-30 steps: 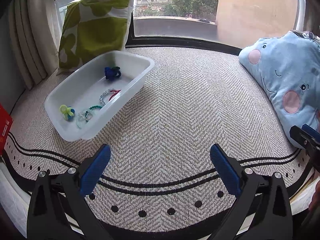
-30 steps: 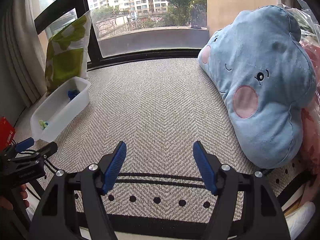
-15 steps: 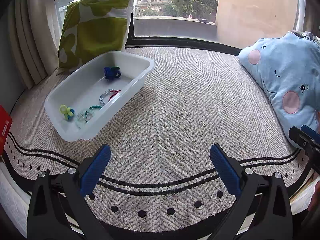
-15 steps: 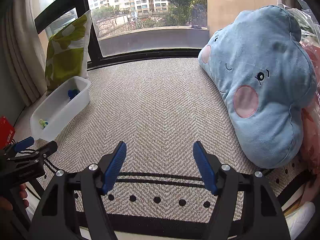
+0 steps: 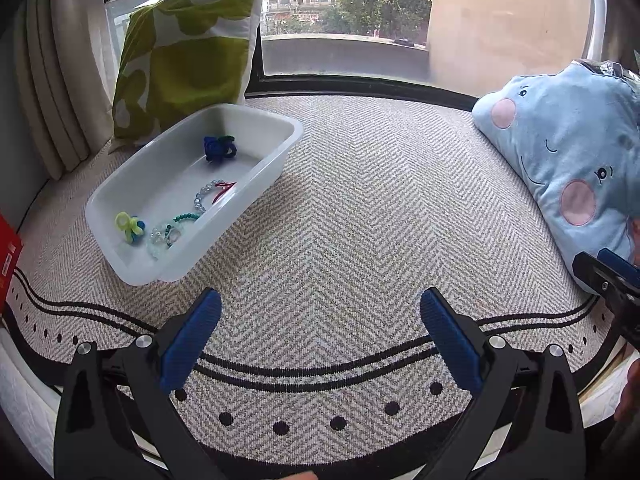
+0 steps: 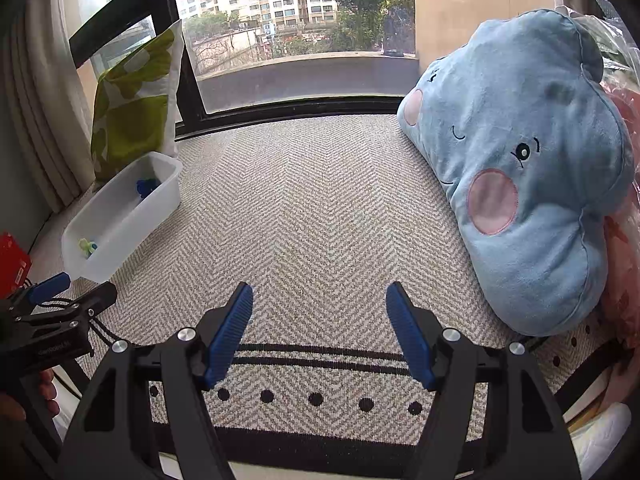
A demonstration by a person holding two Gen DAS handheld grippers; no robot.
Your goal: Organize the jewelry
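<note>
A white plastic bin [image 5: 120, 184] sits on the herringbone mat at the left; it also shows in the right wrist view [image 6: 158, 206]. Inside lie a blue flower piece [image 5: 218, 148], a clear bead bracelet with a red clip [image 5: 210, 194], a green bead strand [image 5: 184, 216], a clear bead bracelet [image 5: 162, 236] and a yellow-green piece [image 5: 128, 226]. My left gripper [image 5: 318, 314] is open and empty, low over the mat, right of and nearer than the bin. My right gripper [image 6: 320, 308] is open and empty over the mat's middle.
A green patterned cushion [image 5: 184, 52] leans behind the bin against the window. A blue cloud-face pillow [image 6: 520, 168] lies at the right. A red box [image 6: 12, 264] stands at the far left. A curtain [image 5: 60, 80] hangs at the left.
</note>
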